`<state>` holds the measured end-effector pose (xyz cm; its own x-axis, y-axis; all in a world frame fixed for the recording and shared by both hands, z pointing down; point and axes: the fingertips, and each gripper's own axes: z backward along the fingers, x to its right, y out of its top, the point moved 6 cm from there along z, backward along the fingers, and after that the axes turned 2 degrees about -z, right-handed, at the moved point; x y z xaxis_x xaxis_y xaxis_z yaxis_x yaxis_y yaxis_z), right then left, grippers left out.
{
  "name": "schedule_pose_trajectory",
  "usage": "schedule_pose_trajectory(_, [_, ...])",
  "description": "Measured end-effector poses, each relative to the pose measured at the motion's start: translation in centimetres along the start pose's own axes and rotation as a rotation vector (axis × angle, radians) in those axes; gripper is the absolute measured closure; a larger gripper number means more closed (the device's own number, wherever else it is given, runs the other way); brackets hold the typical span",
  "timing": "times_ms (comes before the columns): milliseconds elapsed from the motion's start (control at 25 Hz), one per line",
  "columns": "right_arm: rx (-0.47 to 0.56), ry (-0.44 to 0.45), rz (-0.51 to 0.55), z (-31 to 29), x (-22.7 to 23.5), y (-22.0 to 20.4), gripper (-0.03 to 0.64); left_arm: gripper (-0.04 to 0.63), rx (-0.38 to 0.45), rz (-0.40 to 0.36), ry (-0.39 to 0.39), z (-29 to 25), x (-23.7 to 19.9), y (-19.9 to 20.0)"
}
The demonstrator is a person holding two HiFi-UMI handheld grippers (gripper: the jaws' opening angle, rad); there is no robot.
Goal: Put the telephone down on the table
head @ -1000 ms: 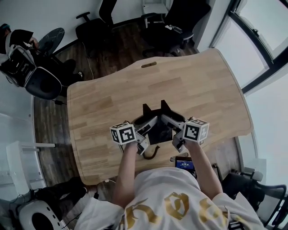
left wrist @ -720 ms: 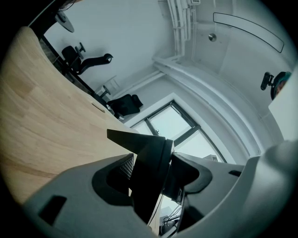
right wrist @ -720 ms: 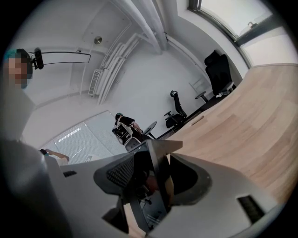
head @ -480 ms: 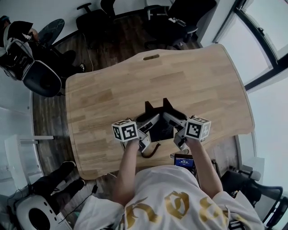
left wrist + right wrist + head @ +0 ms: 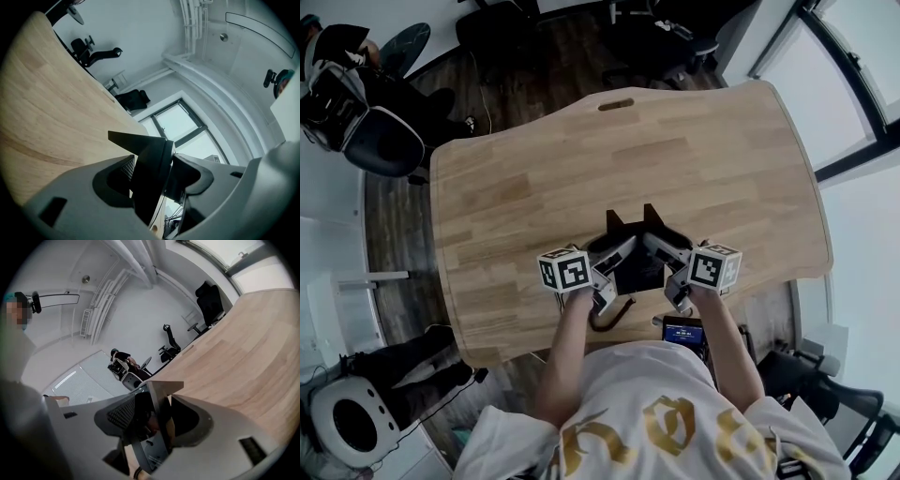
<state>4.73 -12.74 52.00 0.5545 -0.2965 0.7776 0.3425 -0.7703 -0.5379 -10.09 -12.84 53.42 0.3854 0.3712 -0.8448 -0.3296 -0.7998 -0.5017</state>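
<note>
A black telephone [image 5: 637, 268] hangs just above the near part of the wooden table [image 5: 534, 187], held from both sides. My left gripper [image 5: 615, 260] is shut on its left edge, my right gripper [image 5: 662, 253] on its right edge. A curled black cord [image 5: 613, 315] dangles from it over the table's front edge. In the left gripper view the telephone's [image 5: 146, 157] dark edge is clamped between the grey jaws of the left gripper [image 5: 161, 180]. The right gripper view shows the right gripper [image 5: 152, 420] pinching the thin plate of the telephone [image 5: 158, 432], with the table [image 5: 234, 352] beyond.
A small device with a blue screen [image 5: 682, 333] sits at the person's waist below the table edge. Office chairs [image 5: 370, 131] and a seated person stand beyond the far left corner. A cable slot [image 5: 617, 104] marks the far edge. Windows run along the right.
Both grippers have sunk together with the telephone, closer to the tabletop. The grip on both sides looks unchanged.
</note>
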Motion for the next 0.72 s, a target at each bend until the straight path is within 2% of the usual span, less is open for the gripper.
schedule_pose_trajectory(720, [-0.080,-0.032,-0.072,-2.3,4.7,0.3,0.391,0.357,-0.017,0.091,0.035,-2.7,-4.2,-0.5])
